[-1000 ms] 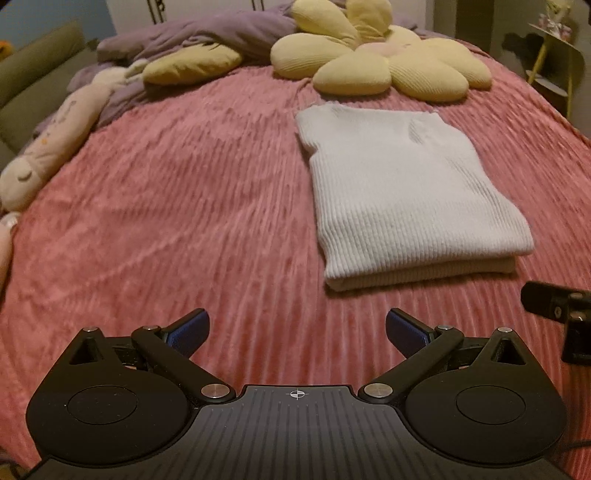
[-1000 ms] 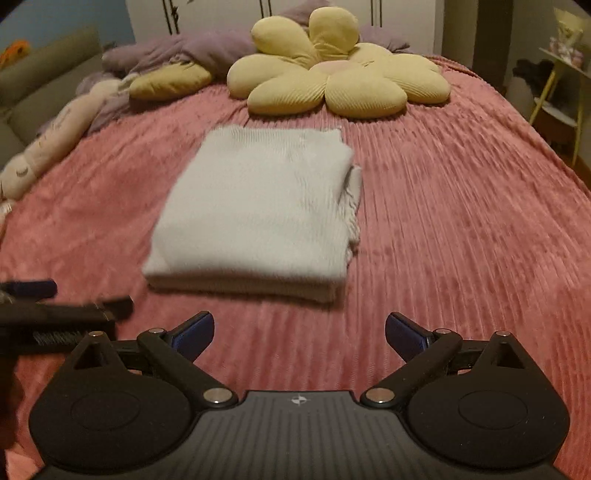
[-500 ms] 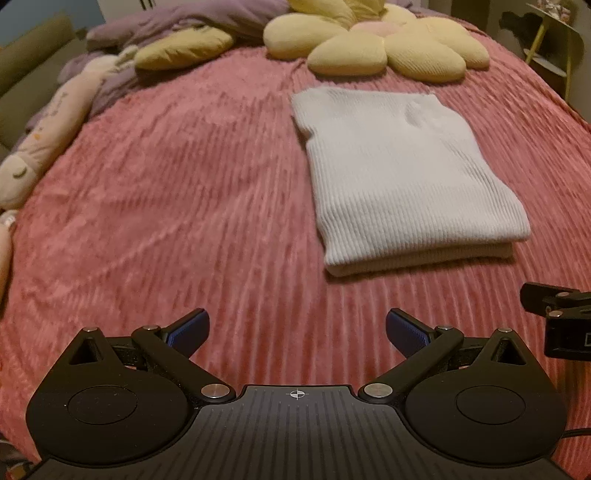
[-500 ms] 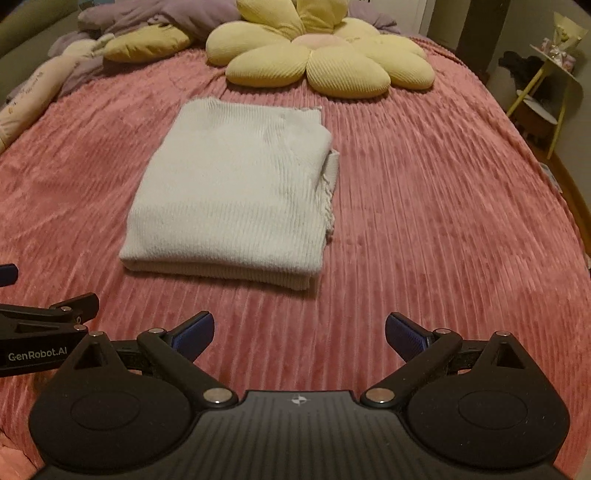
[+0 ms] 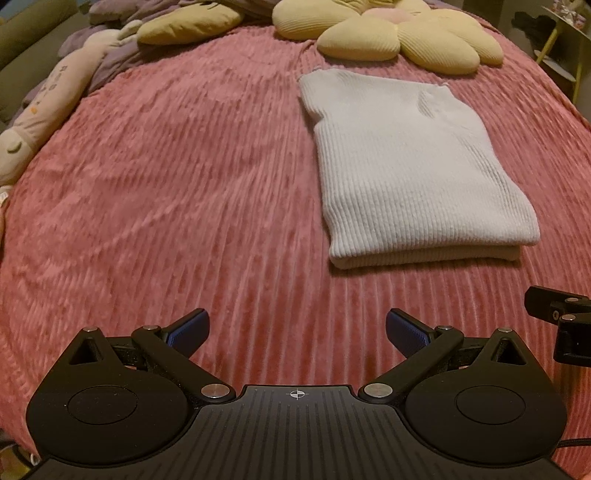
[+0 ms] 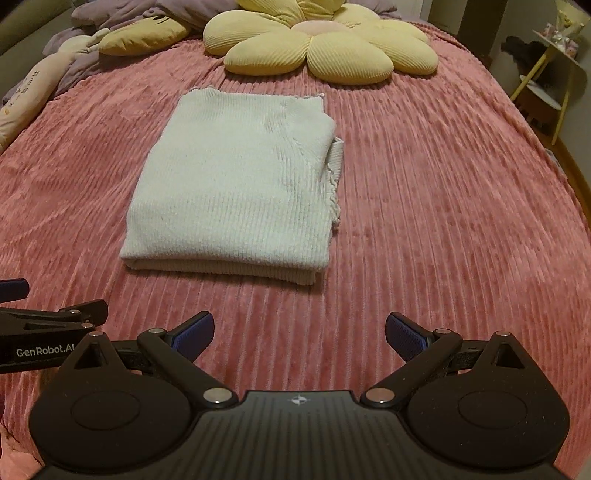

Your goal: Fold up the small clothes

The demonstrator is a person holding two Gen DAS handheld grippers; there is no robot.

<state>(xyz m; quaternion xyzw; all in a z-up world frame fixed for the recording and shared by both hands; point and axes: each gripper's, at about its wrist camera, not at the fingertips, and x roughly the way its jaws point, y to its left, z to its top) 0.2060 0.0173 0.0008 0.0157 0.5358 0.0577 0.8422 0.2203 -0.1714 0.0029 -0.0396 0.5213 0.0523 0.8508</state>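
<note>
A white ribbed knit garment [image 5: 406,162] lies folded in a neat rectangle on the pink ribbed bedspread [image 5: 184,184]; it also shows in the right wrist view [image 6: 236,192], with a loose hem sticking out at its right side. My left gripper [image 5: 297,330] is open and empty, above the bedspread, nearer than and left of the garment. My right gripper [image 6: 299,330] is open and empty, nearer than the garment's front fold. Each gripper shows at the edge of the other's view.
A yellow flower-shaped cushion [image 6: 317,48] lies beyond the garment. A yellow pillow [image 5: 188,24], purple bedding and a long plush toy [image 5: 40,110] lie at the far left. A small yellow-legged side table [image 6: 550,85] stands off the bed's right edge.
Both grippers have stayed open and tilted downward, so the garment sits lower and closer in both views. The garment has not moved.
</note>
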